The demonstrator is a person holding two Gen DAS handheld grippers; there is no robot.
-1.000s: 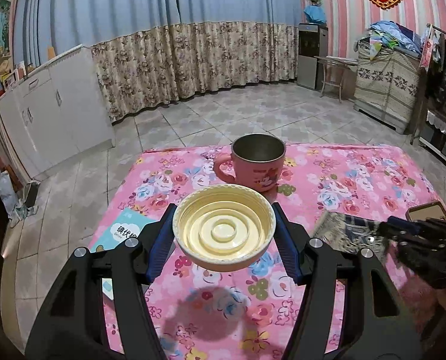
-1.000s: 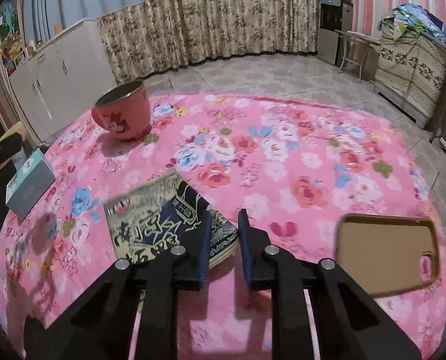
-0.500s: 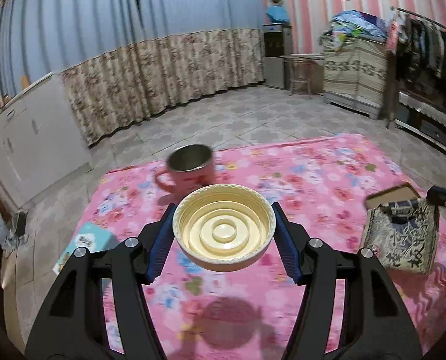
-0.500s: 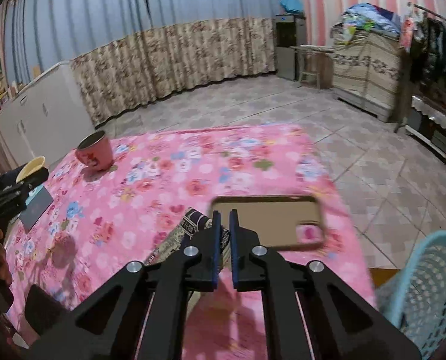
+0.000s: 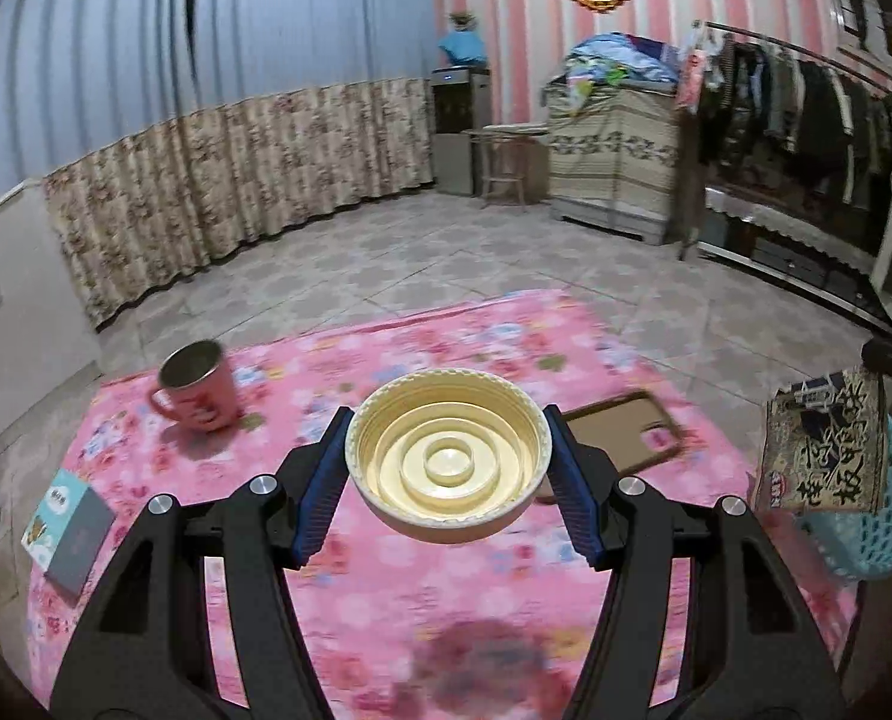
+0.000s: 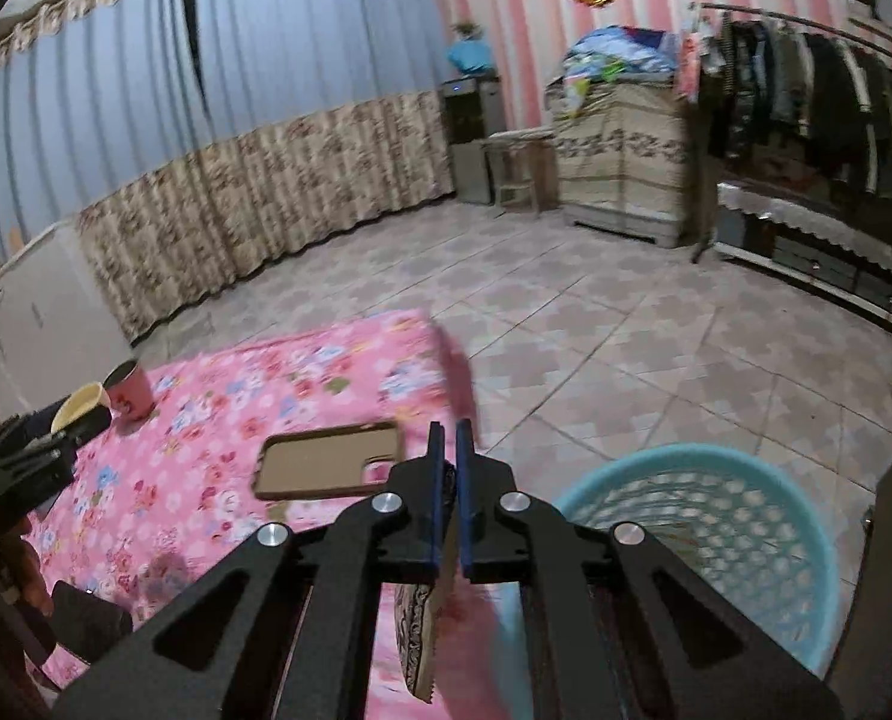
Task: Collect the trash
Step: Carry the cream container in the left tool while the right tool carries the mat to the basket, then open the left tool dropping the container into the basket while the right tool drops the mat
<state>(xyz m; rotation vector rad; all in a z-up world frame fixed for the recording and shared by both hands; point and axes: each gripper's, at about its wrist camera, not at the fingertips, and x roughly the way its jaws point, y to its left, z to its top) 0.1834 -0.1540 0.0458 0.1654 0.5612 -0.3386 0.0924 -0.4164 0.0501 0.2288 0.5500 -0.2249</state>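
Observation:
My left gripper [image 5: 449, 462] is shut on a cream plastic lid [image 5: 449, 456] and holds it above the pink floral table [image 5: 386, 588]. The lid also shows in the right wrist view [image 6: 77, 407]. My right gripper [image 6: 446, 480] is shut on a dark patterned snack wrapper [image 6: 421, 630], which hangs below the fingers. In the left wrist view the wrapper [image 5: 824, 444] hangs at the right over a light blue basket [image 5: 878, 528]. The basket [image 6: 722, 540] stands on the floor just right of my right gripper.
On the table are a pink mug [image 5: 197, 387], a brown phone case [image 5: 623, 432] and a small teal and grey box [image 5: 68, 525]. The table's right edge [image 6: 458, 372] borders the tiled floor. Cabinets and a clothes rack stand at the back right.
Both grippers have swung right with their loads. The right gripper lifted the wrapper off the table and carried it past the table edge to the blue basket.

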